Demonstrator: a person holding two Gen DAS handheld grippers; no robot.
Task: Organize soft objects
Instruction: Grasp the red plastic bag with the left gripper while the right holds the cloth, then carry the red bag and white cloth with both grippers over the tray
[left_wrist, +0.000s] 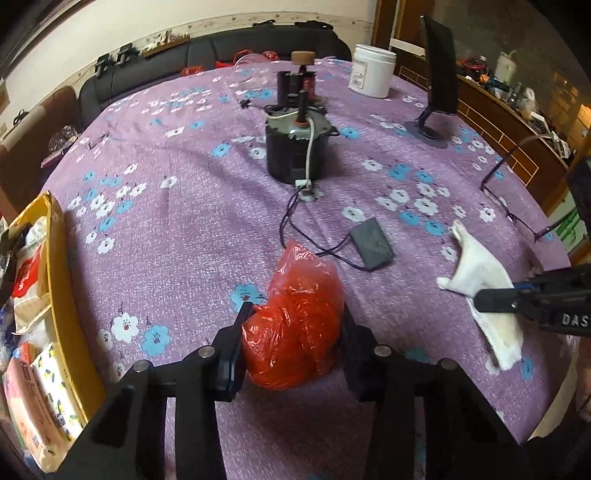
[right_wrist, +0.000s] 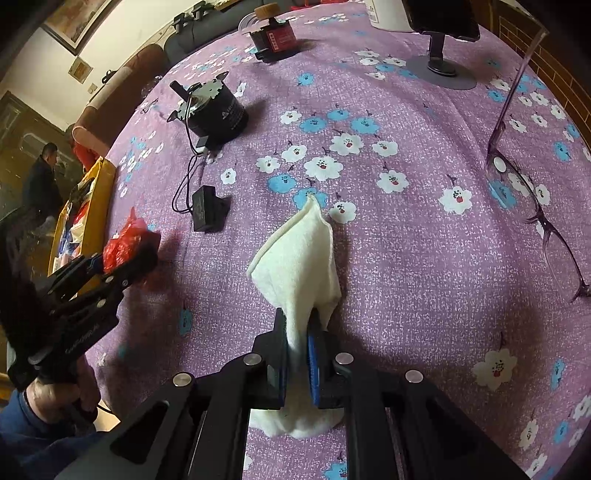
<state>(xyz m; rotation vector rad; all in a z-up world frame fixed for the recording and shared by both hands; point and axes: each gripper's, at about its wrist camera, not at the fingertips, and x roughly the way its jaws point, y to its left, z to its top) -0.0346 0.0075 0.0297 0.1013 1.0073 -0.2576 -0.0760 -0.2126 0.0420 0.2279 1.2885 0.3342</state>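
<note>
Holding 2 soft items at once: my left gripper (left_wrist: 295, 328) is clamped on the crumpled red plastic bag (left_wrist: 295, 321), fingers pressed into both sides of it, bag sitting low over the purple floral tablecloth (left_wrist: 177, 229); can't tell from the left wrist view whether it touches the cloth. From the right wrist view the same left gripper (right_wrist: 129, 254) shows at the left edge with the red bag (right_wrist: 123, 243) bunched at its tips. My right gripper (right_wrist: 297, 343) is closed on the white cloth (right_wrist: 295, 254), pinching its near end between the blue-faced pads (right_wrist: 314, 358); the far end of the cloth stands up in a peak, the rest trails under the fingers onto the table. In the left wrist view the white cloth (left_wrist: 484, 295) lies to the right of the red bag, well apart from it, with the right gripper (left_wrist: 498, 299) on it. Yellow box (left_wrist: 59, 280) at the table's left edge holds tissue packs and other packets. Beyond the bag: black motor (left_wrist: 291, 147) upright, wired to a small dark capacitor block (left_wrist: 371, 243) lying flat between bag and motor. Glasses (right_wrist: 524, 177) sit to the right of the white cloth, 1 arm sticking up. White jar (left_wrist: 371, 70) and a black stand (left_wrist: 437, 81) at the far side.
</note>
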